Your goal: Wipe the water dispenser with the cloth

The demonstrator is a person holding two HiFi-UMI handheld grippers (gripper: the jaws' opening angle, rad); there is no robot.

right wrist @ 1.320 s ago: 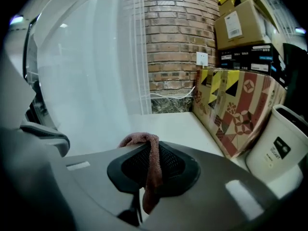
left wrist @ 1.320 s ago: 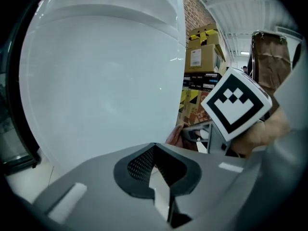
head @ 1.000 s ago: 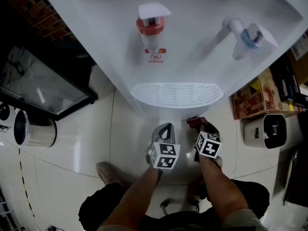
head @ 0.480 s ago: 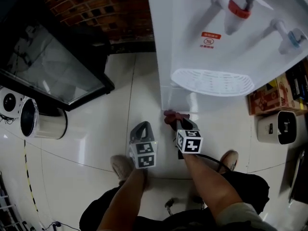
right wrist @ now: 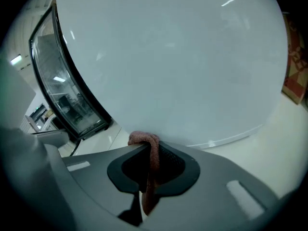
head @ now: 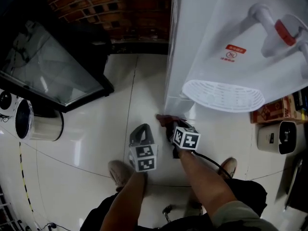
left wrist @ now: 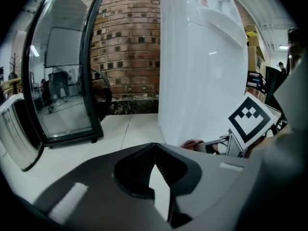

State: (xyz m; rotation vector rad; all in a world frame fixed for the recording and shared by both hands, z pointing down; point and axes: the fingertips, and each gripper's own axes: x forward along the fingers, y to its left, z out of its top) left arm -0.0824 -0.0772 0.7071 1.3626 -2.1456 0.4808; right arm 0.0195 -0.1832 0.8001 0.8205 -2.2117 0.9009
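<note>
The white water dispenser [head: 216, 37] fills the upper right of the head view, with its drip tray [head: 224, 95] and red tap [head: 284, 30]. My right gripper [head: 169, 125] is shut on a reddish-brown cloth [head: 165, 120] and holds it at the dispenser's lower left front corner. In the right gripper view the cloth [right wrist: 144, 139] hangs folded over the closed jaws of the right gripper [right wrist: 149, 148], right before the white panel [right wrist: 168, 57]. My left gripper [head: 140, 131] hovers over the floor left of it. It [left wrist: 154, 147] is shut and holds nothing, beside the dispenser's side [left wrist: 202, 71].
A black glass-fronted cabinet [head: 48, 71] stands at left, with a white round bin [head: 36, 124] below it. A brick wall [head: 110, 8] runs behind. A cardboard box [head: 276, 109] and a white appliance [head: 281, 136] sit right of the dispenser. The person's shoes [head: 120, 172] are on the tile floor.
Both grippers have moved left, from below the drip tray to the dispenser's left front corner. The view swung with them. The cloth stays in the right gripper.
</note>
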